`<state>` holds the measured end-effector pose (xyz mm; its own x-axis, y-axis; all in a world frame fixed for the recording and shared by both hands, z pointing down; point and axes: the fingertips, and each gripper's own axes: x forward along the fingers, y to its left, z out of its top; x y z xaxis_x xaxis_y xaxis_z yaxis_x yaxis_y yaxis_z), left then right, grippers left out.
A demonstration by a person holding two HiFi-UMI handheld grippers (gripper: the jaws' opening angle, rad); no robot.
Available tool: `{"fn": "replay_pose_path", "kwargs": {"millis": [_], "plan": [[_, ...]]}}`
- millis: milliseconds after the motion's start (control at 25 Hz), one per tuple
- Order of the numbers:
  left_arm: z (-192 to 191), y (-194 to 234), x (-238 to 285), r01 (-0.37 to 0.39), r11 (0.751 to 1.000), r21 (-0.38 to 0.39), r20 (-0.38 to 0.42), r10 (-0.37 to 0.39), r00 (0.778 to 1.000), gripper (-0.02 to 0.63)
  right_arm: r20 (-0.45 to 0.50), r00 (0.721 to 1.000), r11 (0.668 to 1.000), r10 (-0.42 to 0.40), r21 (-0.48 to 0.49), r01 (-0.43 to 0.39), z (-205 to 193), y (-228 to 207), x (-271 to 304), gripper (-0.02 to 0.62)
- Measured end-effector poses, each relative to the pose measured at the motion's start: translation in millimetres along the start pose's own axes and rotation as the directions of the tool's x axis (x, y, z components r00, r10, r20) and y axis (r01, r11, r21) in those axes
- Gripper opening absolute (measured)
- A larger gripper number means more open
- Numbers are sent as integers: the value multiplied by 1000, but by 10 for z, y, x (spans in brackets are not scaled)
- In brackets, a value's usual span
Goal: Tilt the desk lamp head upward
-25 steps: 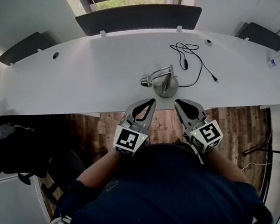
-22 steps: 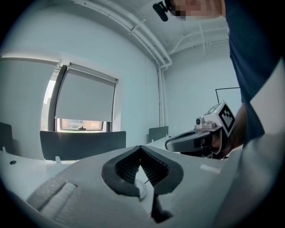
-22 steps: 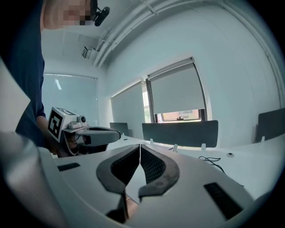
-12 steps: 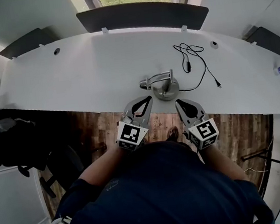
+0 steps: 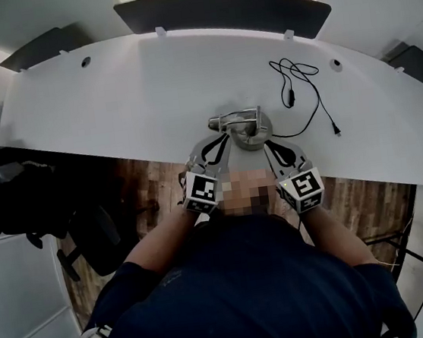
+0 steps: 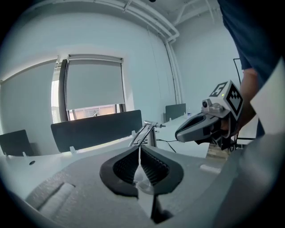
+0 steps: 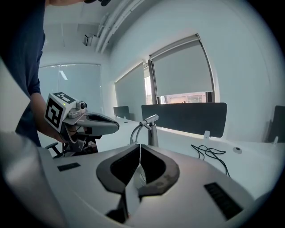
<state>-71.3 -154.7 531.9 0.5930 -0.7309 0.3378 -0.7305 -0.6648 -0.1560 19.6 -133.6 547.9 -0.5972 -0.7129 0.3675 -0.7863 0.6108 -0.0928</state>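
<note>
Head view: left gripper (image 5: 224, 139) and right gripper (image 5: 267, 145) have advanced, both pinched shut and empty. The lamp (image 5: 250, 130) now sits just beyond their tips, ready for tilting.

I wear a dark navy top (image 5: 242, 291), its sleeves ending above my forearms. My left hand-held gripper (image 6: 140, 151) has a pale grey moulded shell and black ribbed pads (image 6: 156, 168). My right hand-held gripper (image 7: 140, 147) has the same grey shell and black lining. Each ends in a white cube printed with black square markers: the left cube (image 5: 201, 191) and the right cube (image 5: 299, 188). A small camera (image 7: 80, 105) sits beside the left cube.
</note>
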Motion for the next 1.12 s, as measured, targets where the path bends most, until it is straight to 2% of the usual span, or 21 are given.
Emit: {"fn": "replay_pose_path", "kwargs": {"millis": [400,560,800,1120], "plan": [[-275,103,301,-42,997,60,-75,47,996,11,-30,1000,1000,-3,-6,3,-175,-190,303,14],[-336,101,384,-46,995,89,-93,54,994,54,-41,999,1000,-8,-16,7,-216,-239,381,17],[-398,138,527,-63,986,156,-118,82,990,110,-59,997,999,-42,-16,41,-274,-373,485,91],[-411,164,717,-67,970,235,-130,100,986,140,-57,998,999,-15,-41,13,-237,-350,677,158]]}}
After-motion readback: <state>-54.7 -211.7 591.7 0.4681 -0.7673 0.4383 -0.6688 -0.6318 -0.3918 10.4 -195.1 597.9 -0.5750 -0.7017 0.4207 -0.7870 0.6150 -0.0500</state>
